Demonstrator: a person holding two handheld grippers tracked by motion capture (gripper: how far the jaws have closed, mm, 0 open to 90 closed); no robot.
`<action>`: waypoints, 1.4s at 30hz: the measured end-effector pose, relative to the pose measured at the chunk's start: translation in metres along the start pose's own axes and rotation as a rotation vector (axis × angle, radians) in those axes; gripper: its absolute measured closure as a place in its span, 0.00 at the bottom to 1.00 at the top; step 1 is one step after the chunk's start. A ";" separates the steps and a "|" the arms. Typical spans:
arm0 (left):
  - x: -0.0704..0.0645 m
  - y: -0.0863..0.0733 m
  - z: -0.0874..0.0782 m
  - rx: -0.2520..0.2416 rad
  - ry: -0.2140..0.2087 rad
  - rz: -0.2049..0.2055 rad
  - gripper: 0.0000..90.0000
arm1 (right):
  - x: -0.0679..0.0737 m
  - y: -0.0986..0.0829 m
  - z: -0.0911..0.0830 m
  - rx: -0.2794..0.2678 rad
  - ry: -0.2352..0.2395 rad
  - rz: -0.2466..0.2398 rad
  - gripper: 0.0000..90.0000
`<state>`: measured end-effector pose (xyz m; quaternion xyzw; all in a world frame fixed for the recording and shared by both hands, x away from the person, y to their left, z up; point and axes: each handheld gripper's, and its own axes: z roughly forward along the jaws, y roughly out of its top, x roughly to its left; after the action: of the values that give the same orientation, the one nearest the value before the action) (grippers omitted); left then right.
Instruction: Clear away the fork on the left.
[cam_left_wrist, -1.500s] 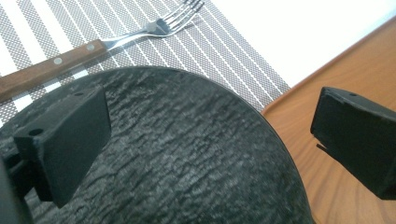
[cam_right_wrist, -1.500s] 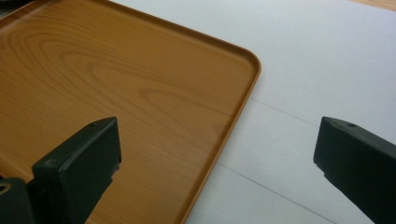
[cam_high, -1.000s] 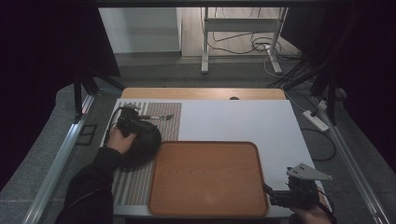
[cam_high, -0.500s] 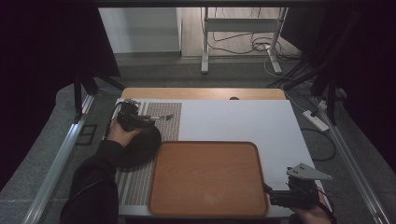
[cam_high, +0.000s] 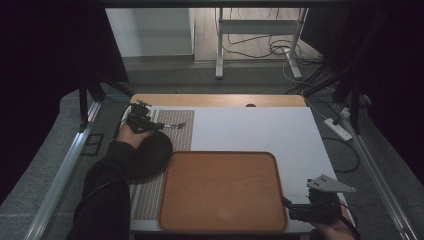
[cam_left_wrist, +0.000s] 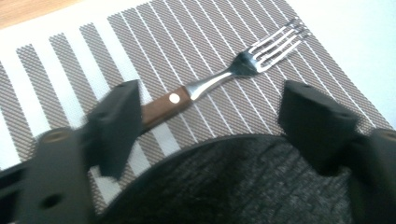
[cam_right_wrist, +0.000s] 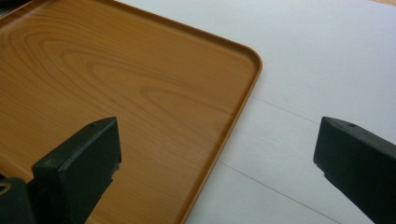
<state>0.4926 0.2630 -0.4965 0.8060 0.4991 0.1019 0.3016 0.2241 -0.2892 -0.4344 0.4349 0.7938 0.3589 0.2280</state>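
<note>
The fork (cam_left_wrist: 219, 81) has its handle end hidden behind the left tool (cam_left_wrist: 210, 121); the dark plate (cam_left_wrist: 233, 182) is cut off below.

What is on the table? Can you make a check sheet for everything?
Surface: white table with a wooden far edge; striped mat at its left.
Job's things: fork lying flat on the mat, tines away from the left tool; black plate just nearer; wooden tray, bare.
Clutter: nothing seen.
Grippers: left tool open, over the fork handle end; right tool open, at the tray's right corner.
Cables: loose on the floor beyond the table.
Surroundings: dark curtains, metal stand legs.
</note>
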 end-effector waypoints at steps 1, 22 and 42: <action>0.002 0.002 0.000 0.005 -0.003 -0.005 0.38 | 0.000 0.000 0.000 0.000 0.001 0.000 0.01; 0.049 0.002 0.026 0.149 0.108 -0.081 0.99 | 0.000 0.000 0.000 -0.003 0.006 -0.006 0.01; 0.044 -0.002 0.014 0.271 0.051 0.042 0.99 | 0.001 0.000 0.000 0.002 0.002 -0.014 0.01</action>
<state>0.5195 0.2966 -0.5150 0.8467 0.4988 0.0605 0.1752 0.2236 -0.2882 -0.4344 0.4291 0.7973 0.3572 0.2292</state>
